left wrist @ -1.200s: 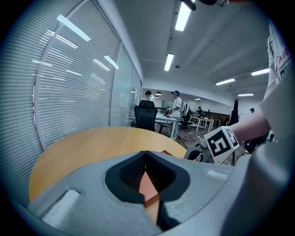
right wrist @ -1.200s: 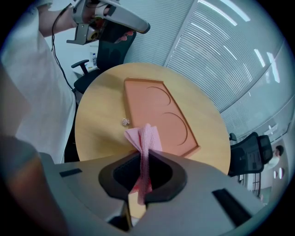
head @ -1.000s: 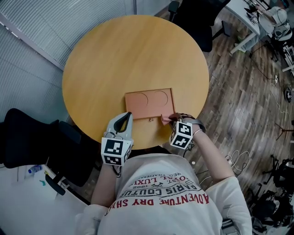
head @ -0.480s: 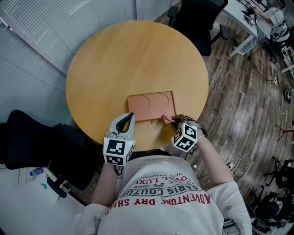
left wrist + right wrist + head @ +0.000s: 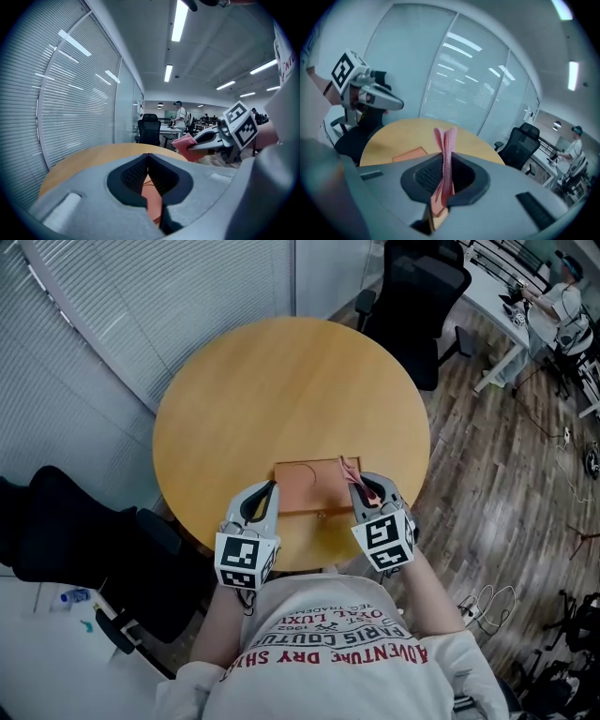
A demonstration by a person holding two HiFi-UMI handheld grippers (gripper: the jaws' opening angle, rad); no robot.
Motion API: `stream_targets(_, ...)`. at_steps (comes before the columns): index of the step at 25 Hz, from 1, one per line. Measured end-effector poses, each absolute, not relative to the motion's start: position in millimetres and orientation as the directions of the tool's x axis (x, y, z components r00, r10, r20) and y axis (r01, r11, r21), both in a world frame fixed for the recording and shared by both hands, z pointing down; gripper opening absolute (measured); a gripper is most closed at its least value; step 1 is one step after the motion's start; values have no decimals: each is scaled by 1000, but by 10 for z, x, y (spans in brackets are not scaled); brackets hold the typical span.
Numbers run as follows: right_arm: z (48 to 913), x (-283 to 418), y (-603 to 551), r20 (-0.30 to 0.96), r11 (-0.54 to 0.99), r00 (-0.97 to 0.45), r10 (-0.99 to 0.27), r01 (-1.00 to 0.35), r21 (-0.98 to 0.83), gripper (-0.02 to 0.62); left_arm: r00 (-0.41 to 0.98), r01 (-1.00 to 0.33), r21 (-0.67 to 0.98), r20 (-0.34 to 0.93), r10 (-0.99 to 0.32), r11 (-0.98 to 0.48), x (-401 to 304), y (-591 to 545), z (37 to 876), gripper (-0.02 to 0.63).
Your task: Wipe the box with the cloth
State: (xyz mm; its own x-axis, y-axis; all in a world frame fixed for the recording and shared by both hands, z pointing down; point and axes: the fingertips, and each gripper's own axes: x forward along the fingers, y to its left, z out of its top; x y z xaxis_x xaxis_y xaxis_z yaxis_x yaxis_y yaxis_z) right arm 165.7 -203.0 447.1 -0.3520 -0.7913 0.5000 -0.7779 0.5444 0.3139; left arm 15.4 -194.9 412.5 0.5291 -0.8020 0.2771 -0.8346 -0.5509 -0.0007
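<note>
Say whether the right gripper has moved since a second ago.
Yes. The right gripper, shut on the cloth, has moved away from the person, from the near right corner of the box toward its far right corner.

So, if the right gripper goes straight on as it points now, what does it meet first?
Likely the bare table just beyond the box; the cloth in the right gripper leads. How steeply it points down is unclear.

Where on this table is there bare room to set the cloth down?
The far half of the table, from the box out to the rim by the black chair, is bare, as is the stretch left of the box. The near edge is crowded: the box, the left gripper and the right gripper holding the cloth.
</note>
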Motion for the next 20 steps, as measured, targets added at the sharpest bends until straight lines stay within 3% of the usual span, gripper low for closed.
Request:
stream_targets(11, 3547, 1715, -1977, 103, 411, -402, -910, -908, 81, 29, 523, -846, -18, 174, -835, -533, 62, -1938, 3629, 9)
stream_targets(20, 3512, 1719, -1926, 82, 416, -414, -906, -909, 10, 26, 535, -838, -33, 151, -832, -545, 102, -1898, 3511, 9)
